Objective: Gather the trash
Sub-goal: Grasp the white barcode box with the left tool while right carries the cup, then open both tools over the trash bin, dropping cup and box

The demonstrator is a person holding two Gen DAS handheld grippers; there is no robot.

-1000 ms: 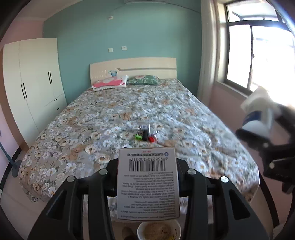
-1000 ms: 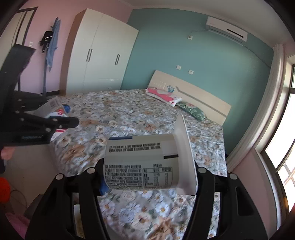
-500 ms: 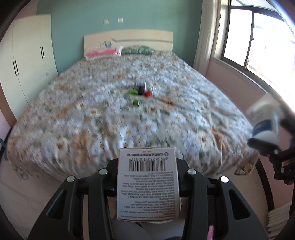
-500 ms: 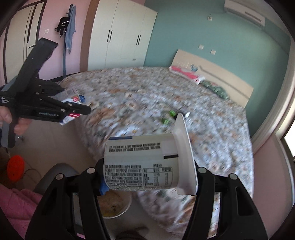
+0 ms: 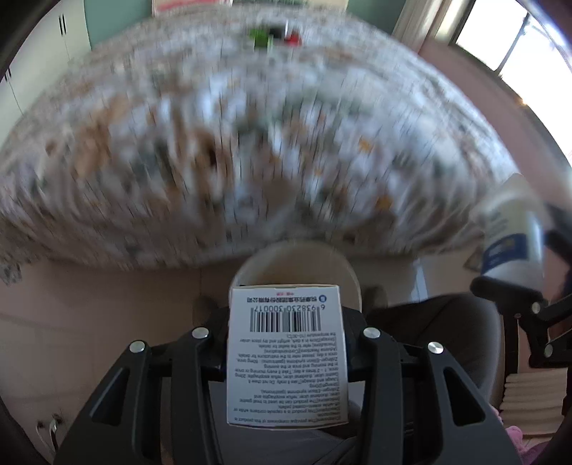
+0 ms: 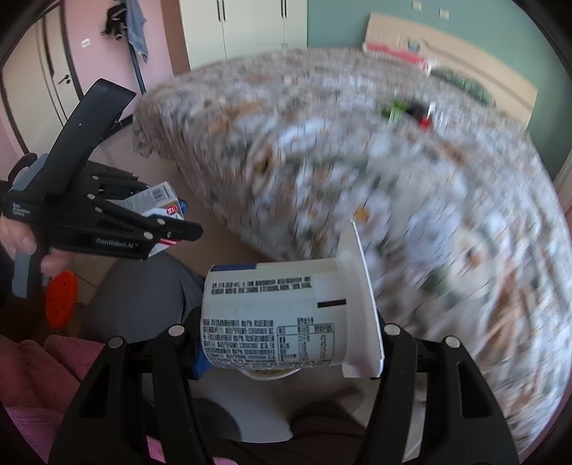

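Observation:
My left gripper (image 5: 286, 322) is shut on a white medicine box (image 5: 286, 361) with a barcode facing me. It points steeply down over a round cream bin (image 5: 257, 264) on the floor in front of the bed. My right gripper (image 6: 289, 329) is shut on a white plastic cup (image 6: 275, 318) lying sideways, rim to the right. A sliver of the bin (image 6: 266, 373) shows under the cup. In the right wrist view the left gripper (image 6: 186, 232) hangs at the left, holding the box (image 6: 157, 198). The cup (image 5: 511, 243) also appears at the right of the left wrist view.
The flowered bed (image 5: 250, 143) fills the blurred background, with small green, black and red items (image 5: 271, 34) far up on it. A person's grey-trousered legs (image 6: 143, 297) flank the bin. An orange disc (image 6: 60, 298) lies on the floor at the left. Wardrobe (image 6: 246, 25) behind.
Both grippers have dropped and tipped downward, each keeping its item. The bed has slid up in both views, and the bin now sits under the box.

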